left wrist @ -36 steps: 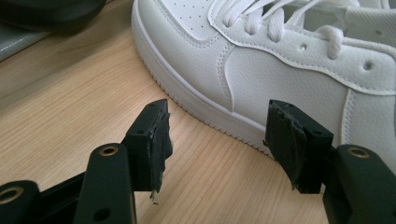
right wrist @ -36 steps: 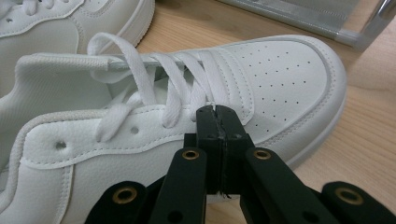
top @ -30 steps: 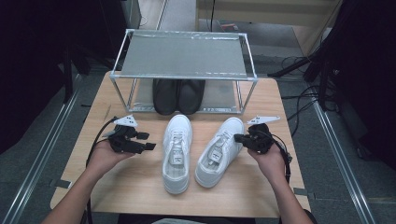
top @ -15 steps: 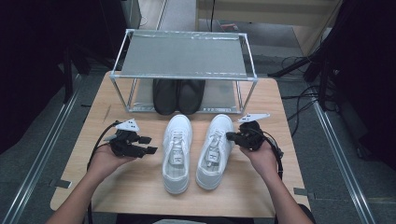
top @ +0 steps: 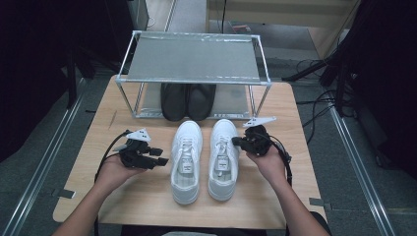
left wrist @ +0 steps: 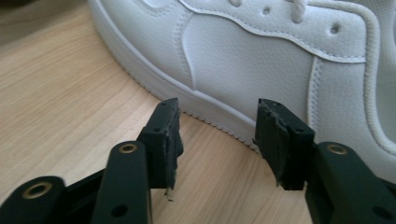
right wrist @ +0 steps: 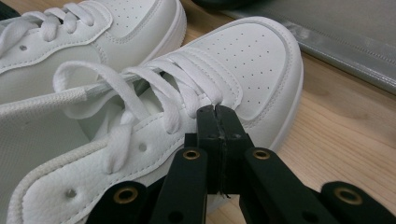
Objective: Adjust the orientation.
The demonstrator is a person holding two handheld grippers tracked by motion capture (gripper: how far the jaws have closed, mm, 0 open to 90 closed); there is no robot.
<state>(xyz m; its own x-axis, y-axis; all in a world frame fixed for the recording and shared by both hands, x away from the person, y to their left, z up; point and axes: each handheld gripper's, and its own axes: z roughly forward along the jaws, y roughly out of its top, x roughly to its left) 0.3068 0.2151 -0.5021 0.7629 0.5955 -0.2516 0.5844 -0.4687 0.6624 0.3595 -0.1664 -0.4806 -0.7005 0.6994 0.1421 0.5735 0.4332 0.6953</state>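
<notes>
Two white sneakers lie side by side, toes away from me, in the middle of the wooden table (top: 147, 196). Beside the left sneaker (top: 186, 162) my left gripper (top: 158, 161) is open, its jaws facing the shoe's outer side (left wrist: 261, 70) a short way off, with nothing between them. My right gripper (top: 236, 141) is shut, and its tips (right wrist: 217, 109) rest against the right sneaker (top: 223, 157) by the laces (right wrist: 154, 88). No lace is pinched between the jaws.
A metal rack with a mesh top shelf (top: 192, 56) stands at the table's far end. A pair of black shoes (top: 187, 101) sits under it, just beyond the white toes. Bare wood lies left and right of the sneakers.
The right gripper has moved left against the right sneaker, which has swung from a slant to lie parallel with the left one. The left gripper has crept slightly toward the left sneaker.
</notes>
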